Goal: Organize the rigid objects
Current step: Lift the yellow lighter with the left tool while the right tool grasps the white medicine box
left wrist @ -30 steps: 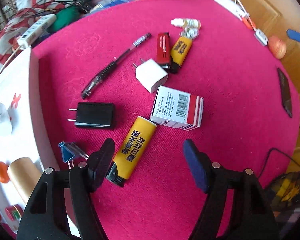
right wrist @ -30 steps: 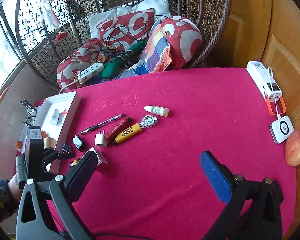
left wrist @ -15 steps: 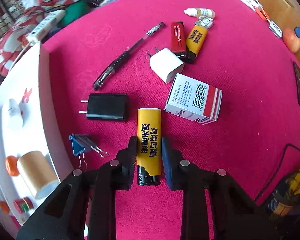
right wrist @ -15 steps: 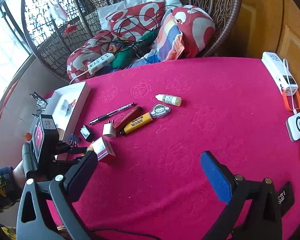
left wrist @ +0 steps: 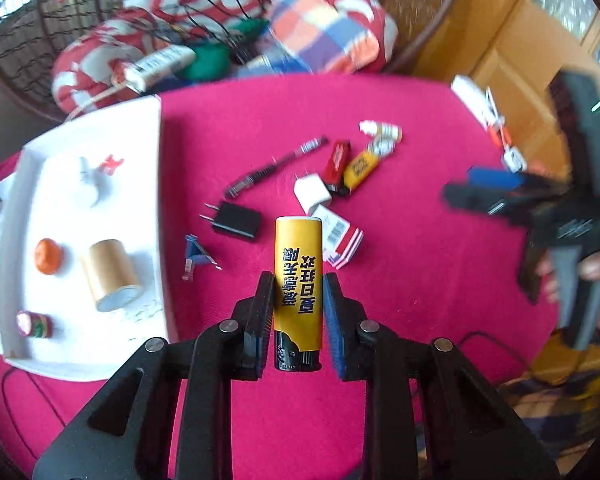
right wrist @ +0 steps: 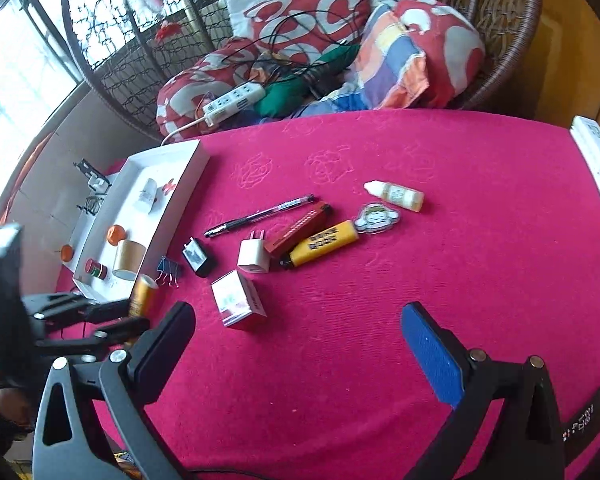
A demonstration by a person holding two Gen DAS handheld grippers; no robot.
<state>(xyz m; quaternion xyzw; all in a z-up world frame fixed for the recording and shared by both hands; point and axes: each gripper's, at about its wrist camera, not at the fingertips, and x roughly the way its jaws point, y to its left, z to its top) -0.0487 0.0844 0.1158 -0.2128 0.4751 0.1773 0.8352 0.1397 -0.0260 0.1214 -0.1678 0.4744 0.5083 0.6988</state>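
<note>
- Left gripper (left wrist: 298, 312) points steeply down, its jaws just closed tight on a lighter (left wrist: 298, 280) whose top sticks out toward 12 o'clock.
- Right gripper (right wrist: 300, 344) tilts down, jaws spread wide, nothing between them.
- A hand (left wrist: 596, 280) grasps the right gripper's handle at 3 o'clock in the left wrist view.

The left gripper (left wrist: 298, 312) clamps a yellow lighter (left wrist: 298, 280), lifted above the pink tablecloth (left wrist: 420, 272), right of the white tray (left wrist: 156, 200); 1 black charger (left wrist: 236, 222) lies beyond it.
</note>
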